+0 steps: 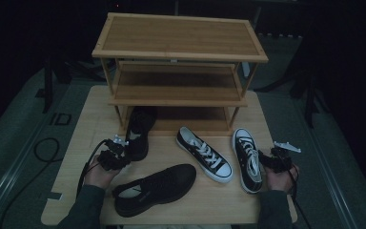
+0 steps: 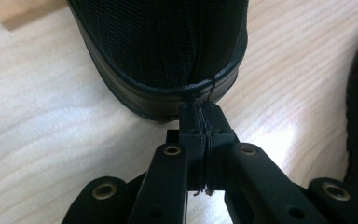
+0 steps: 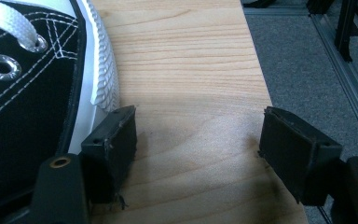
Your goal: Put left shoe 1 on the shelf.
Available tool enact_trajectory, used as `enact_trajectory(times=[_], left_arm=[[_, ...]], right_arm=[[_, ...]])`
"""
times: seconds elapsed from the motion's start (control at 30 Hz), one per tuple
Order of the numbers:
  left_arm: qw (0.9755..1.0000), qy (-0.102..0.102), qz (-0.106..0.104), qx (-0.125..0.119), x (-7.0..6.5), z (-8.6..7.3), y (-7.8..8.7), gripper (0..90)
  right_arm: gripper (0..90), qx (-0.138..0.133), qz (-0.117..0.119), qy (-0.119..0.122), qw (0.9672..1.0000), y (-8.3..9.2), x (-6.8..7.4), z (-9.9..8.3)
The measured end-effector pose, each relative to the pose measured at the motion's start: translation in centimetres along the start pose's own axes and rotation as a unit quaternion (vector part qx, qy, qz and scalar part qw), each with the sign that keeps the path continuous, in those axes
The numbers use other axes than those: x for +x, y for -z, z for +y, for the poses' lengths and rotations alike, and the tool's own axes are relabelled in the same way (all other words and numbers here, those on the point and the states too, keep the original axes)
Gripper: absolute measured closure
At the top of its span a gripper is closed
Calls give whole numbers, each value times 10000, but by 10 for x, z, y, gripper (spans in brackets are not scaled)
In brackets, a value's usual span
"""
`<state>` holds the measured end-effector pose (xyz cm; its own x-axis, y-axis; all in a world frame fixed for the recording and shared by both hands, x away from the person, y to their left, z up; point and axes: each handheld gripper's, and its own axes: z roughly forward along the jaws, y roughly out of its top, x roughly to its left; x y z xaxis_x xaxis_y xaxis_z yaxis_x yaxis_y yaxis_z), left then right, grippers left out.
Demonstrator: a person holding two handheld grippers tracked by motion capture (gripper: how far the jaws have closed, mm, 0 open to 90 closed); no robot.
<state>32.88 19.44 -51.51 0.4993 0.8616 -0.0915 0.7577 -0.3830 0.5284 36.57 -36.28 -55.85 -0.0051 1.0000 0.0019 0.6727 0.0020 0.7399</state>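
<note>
A black shoe (image 1: 138,131) lies with its toe under the wooden rack (image 1: 178,52) and its heel toward my left gripper (image 1: 115,155). In the left gripper view the jaws are pressed together, and the left gripper (image 2: 200,114) has its tips against the heel of that black shoe (image 2: 158,46). I cannot tell whether any heel material is pinched. My right gripper (image 1: 275,160) stands open beside the right black-and-white sneaker (image 1: 248,160). The right gripper (image 3: 203,140) has bare wood between its pads, its left pad by the sneaker's (image 3: 23,84) white sole.
A second black shoe (image 1: 155,188) lies near the table's front edge, close to my left forearm. Another black-and-white sneaker (image 1: 204,153) sits mid-table. The table's right edge (image 3: 256,70) drops to grey carpet just past my right gripper. The rack's shelves are bare.
</note>
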Motion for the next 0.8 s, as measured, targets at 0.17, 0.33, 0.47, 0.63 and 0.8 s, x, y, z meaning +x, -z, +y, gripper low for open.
enact_trajectory(times=[0.17, 0.33, 0.47, 0.63, 0.8], left_arm=[[10000, -32, 47, -55, -1, 8, 1, 886], [9999, -46, 147, -63, -3, 13, -1, 886], [9998, -128, 112, 57, -6, 12, -5, 886], [9998, -113, 37, 156, -7, 10, -10, 893], [9991, -200, 39, 379, -9, 8, -21, 891]], right_arm=[[271, -1, 0, 4, 10000, 0, 0, 0], [271, -1, 0, 2, 10000, 0, 0, 0], [271, -1, 0, 3, 10000, 0, 0, 0], [271, -1, 0, 1, 10000, 0, 0, 0], [272, -1, 0, 2, 10000, 0, 0, 0]])
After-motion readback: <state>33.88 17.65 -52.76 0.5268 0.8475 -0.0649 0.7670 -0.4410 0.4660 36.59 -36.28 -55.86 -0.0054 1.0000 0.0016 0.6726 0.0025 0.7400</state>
